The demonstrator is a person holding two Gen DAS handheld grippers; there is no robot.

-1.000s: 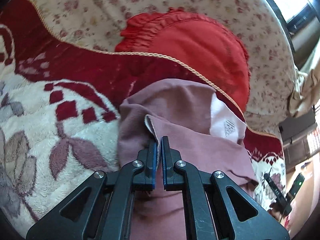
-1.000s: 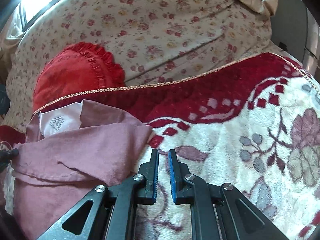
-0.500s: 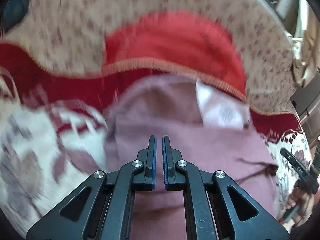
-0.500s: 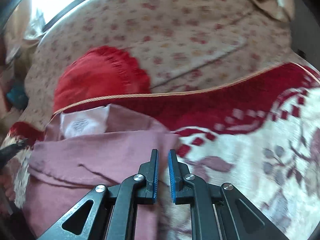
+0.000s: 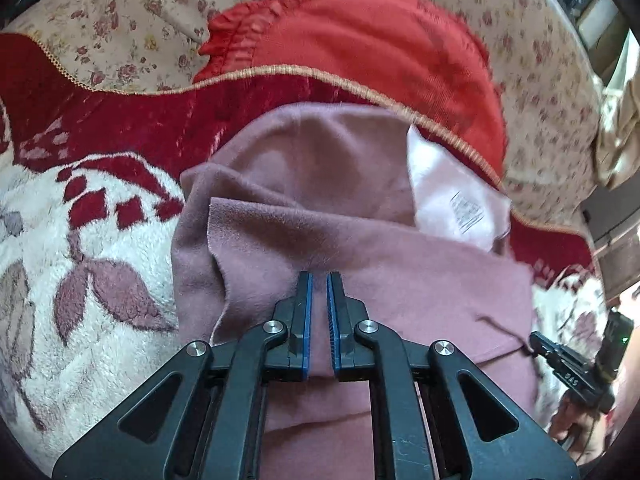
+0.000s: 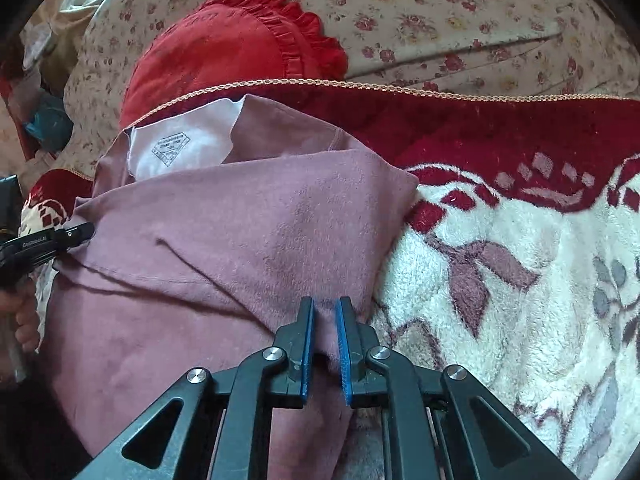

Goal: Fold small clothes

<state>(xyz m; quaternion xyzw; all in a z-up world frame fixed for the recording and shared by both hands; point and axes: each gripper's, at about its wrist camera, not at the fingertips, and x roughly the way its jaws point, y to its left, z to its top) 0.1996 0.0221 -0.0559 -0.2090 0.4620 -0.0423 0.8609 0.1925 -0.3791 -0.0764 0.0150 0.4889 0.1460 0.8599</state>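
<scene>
Both grippers have slid onto the mauve garment [image 5: 360,264] since a second ago: the left gripper [image 5: 318,280] and right gripper [image 6: 325,304] hover with fingers slightly parted, pinching nothing. It lies folded near the floral blanket's [image 6: 520,300] far edge, before a red ruffled cushion [image 5: 380,52] on a floral-covered sofa [image 6: 440,8].

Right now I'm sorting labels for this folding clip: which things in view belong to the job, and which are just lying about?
Part of the job:
- mauve garment, white label showing at its far end
- left gripper, over the garment
- right gripper, at the garment's near edge

Just lying about:
- red ruffled cushion
- red and white floral blanket under the garment
- floral sofa back
</scene>
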